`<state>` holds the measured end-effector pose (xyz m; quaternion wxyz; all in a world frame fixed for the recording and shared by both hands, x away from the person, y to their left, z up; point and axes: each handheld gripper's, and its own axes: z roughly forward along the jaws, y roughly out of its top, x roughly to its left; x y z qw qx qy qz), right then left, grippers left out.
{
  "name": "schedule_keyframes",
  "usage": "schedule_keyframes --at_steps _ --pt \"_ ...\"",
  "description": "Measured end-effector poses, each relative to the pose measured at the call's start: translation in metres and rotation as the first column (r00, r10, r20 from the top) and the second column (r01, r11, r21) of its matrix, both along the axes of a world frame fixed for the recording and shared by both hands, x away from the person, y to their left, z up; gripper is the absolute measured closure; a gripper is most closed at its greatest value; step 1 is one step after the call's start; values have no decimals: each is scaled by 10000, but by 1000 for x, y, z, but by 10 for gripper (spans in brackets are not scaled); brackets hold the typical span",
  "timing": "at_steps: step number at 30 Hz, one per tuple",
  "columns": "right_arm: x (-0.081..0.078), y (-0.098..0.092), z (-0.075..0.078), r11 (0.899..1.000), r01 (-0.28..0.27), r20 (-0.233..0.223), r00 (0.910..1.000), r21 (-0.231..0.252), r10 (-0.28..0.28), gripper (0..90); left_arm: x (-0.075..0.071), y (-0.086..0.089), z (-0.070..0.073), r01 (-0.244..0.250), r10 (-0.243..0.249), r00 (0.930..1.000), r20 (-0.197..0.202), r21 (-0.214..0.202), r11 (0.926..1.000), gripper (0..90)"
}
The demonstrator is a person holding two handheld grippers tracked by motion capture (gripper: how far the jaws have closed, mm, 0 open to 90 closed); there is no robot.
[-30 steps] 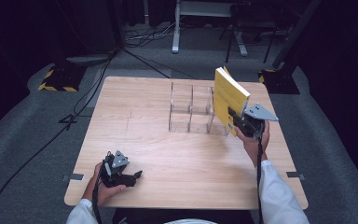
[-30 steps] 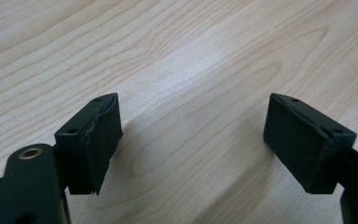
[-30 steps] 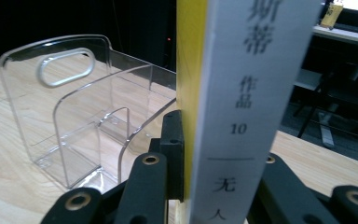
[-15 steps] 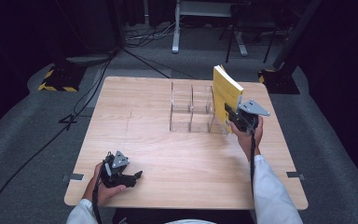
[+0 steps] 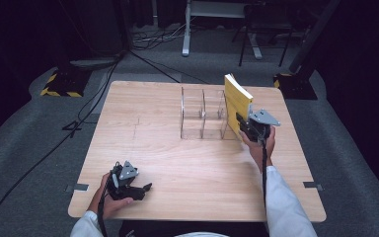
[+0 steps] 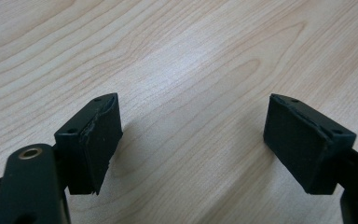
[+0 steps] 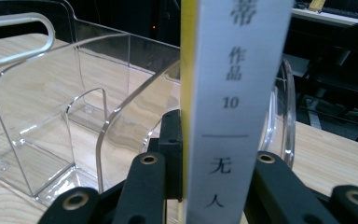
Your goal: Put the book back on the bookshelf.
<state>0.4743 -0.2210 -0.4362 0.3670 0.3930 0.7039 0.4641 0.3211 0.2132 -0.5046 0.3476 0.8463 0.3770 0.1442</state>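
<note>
Right gripper (image 5: 240,123): clamped on the book, one jaw on each cover near the bottom of the spine; in the right gripper view the white spine with dark characters stands between the jaws (image 7: 214,186).
Book (image 5: 237,101): yellow cover, held upright with a slight tilt, at the right end of the rack, its lower edge down by the rack's rightmost slot; whether it touches the rack or the table I cannot tell.
Rack (image 5: 202,113): clear plastic, with upright dividers, standing on the far middle of the table; in the right gripper view its curved dividers (image 7: 121,121) rise just behind and on both sides of the book.
Left gripper (image 5: 145,187): jaws wide apart, nothing between them, resting low at the near left edge of the table, well apart from the rack; in the left gripper view bare wood lies between the two black pads (image 6: 98,140).
Table (image 5: 148,138): light wood, bare around the rack.
</note>
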Motion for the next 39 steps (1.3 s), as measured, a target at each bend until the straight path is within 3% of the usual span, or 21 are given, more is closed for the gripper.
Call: schedule_keyframes --at_steps 5,9,12,16,19,24,28,31,34,39 --pt "-5 -2 3 9997 -62 89 9999 238 60 742 0 0 0 37 -37 10000 18 35 10000 199" --pt "-9 -4 4 9993 -363 -5 9993 -41 363 728 0 0 0 29 -29 10000 5 28 10000 199" --pt "-14 -13 11 9964 -573 189 9982 626 563 696 0 0 0 55 -55 10000 12 38 10000 199" --pt "-17 -20 16 9957 -603 311 9978 706 582 683 0 0 0 53 -53 10000 16 35 10000 199" --pt "-19 -29 22 9897 -676 520 9968 1258 614 652 0 0 0 55 -55 10000 12 33 10000 199" --pt "-21 -37 32 9914 -725 593 9960 1091 663 696 0 0 0 53 -53 10000 11 27 10000 198" --pt "-21 -40 36 9935 -779 311 9967 831 756 742 0 0 0 60 -60 10000 11 30 10000 197" --pt "-19 -42 37 9894 -982 169 9951 1070 970 757 0 0 0 57 -57 10000 11 34 10000 197" --pt "-17 -40 38 9867 -1213 252 9925 1079 1192 764 0 0 0 61 -61 10000 14 30 10000 197" --pt "-15 -29 40 9886 -1150 508 9926 971 1105 766 0 0 0 64 -64 10000 16 28 10000 197"
